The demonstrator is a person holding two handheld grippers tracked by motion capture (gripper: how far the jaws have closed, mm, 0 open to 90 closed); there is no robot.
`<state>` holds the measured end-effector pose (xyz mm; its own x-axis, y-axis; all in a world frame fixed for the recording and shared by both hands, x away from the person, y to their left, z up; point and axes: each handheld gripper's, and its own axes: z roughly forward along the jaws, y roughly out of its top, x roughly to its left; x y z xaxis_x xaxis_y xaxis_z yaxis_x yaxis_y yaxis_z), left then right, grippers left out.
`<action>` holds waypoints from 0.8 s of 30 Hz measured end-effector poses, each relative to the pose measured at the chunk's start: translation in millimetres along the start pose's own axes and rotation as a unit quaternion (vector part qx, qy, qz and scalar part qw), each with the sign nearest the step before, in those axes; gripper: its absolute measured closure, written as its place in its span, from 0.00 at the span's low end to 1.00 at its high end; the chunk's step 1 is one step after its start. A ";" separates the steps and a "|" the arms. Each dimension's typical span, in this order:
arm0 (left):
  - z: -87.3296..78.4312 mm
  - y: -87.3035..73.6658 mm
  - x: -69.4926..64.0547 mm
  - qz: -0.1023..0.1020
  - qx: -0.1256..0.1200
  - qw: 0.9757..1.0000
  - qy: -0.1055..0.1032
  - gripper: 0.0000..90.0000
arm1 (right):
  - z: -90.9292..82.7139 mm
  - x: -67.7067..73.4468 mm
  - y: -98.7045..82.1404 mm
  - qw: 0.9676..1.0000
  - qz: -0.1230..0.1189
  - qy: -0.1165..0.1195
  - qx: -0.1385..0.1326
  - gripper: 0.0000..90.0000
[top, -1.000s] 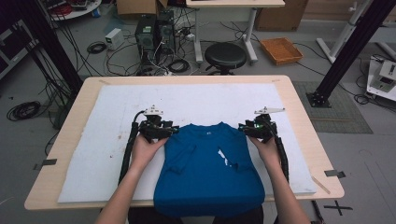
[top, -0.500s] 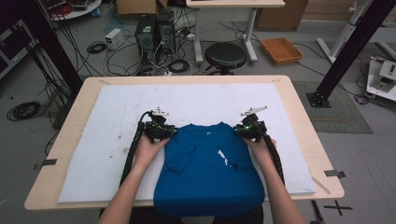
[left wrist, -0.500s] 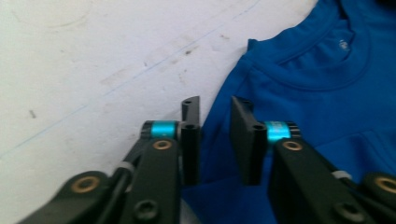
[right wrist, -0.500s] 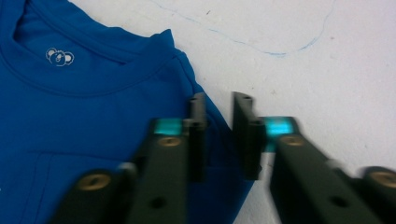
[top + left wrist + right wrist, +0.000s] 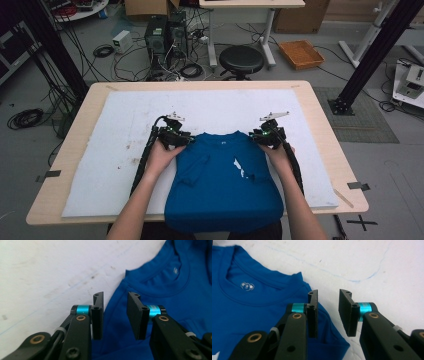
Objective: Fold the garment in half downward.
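Shirt: a blue T-shirt (image 5: 223, 182) lies face up on the white mat (image 5: 120, 130) that covers the counter (image 5: 325, 130). It sits at the near middle, collar toward the far side, hem hanging over the near edge. Both sleeves look already folded in over the chest.

Left tongs: the left tongs (image 5: 181, 138) sit at the shirt's left shoulder, held in the person's left hand (image 5: 161, 156). In the left gripper view they (image 5: 115, 315) stand apart, having just been opening. The shoulder edge lies under the gap, but nothing is pinched.

Right tongs: the right tongs (image 5: 259, 137) are at the right shoulder, in the right hand (image 5: 276, 156). In the right gripper view they (image 5: 328, 313) too are parted and have just been opening. Their gap hangs over the shoulder corner and the mat beside it, with no cloth clamped.

Step in hand: I'd say both shoulders have been let go. It looks like a pause between tidying the top edge and the next fold.

Next move: probably a lengthwise fold, top to hem or hem to top. It would call for a fresh bite on both corners at once. Both layers of cloth need to be between the pads, and both hands should lift evenly so the tucked sleeves stay put.

Watch for: a one-layer grab, which I think would pull the fold open.
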<state>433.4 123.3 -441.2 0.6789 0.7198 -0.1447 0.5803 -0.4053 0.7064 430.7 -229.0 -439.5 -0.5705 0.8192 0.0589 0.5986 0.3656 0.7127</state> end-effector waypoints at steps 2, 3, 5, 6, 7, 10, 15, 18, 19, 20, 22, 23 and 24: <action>1.2 1.8 -1.1 0.000 0.001 1.000 0.005 0.75 | 4.7 -0.3 -1.3 1.000 -0.006 0.003 0.010 0.77; 1.3 2.0 -0.7 -0.004 0.001 1.000 0.007 0.75 | 5.0 -0.3 -1.3 1.000 -0.007 0.001 0.009 0.77; 0.9 1.7 0.3 -0.004 0.003 1.000 0.010 0.79 | 5.3 0.3 -0.8 1.000 -0.010 0.002 0.011 0.77; 1.0 1.7 -0.6 -0.004 0.002 1.000 0.012 0.79 | 5.2 0.6 -0.7 1.000 -0.010 0.001 0.011 0.77; 1.3 1.7 -2.2 0.001 0.003 1.000 0.017 0.80 | 5.2 0.8 -0.7 1.000 -0.013 0.001 0.011 0.78; 1.9 1.8 -6.2 0.013 0.004 0.999 0.032 0.82 | 5.8 3.0 -0.4 1.000 -0.025 0.005 0.011 0.80; 2.3 1.9 -7.6 0.009 0.004 1.000 0.025 0.74 | 5.9 6.0 0.2 0.999 -0.035 0.008 0.013 0.85; 3.3 2.5 -10.1 0.014 0.004 0.999 0.032 0.70 | 5.6 4.9 0.0 0.999 -0.031 0.008 0.013 0.82; 3.8 2.7 -10.0 0.017 0.006 0.999 0.032 0.68 | 5.6 4.9 0.0 1.000 -0.028 0.005 0.013 0.80; 3.9 3.0 -10.6 0.019 0.006 0.999 0.035 0.68 | 5.4 4.5 -0.1 1.000 -0.026 0.003 0.013 0.79; 4.5 2.9 -11.8 0.026 0.006 0.999 0.039 0.68 | 5.3 3.7 -0.2 1.000 -0.026 0.006 0.013 0.79; 4.4 3.0 -12.4 0.030 0.008 0.999 0.043 0.70 | 5.6 3.6 -0.2 1.000 -0.027 0.006 0.012 0.79; 4.4 2.9 -12.8 0.037 0.007 0.998 0.047 0.72 | 5.5 4.0 -0.2 1.000 -0.028 0.006 0.014 0.81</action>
<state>428.3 110.4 -440.4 0.6755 0.7369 -0.0271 0.5371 -0.4665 0.7027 431.4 -223.4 -443.2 -0.6099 0.7919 0.0291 0.5811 0.4220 0.6958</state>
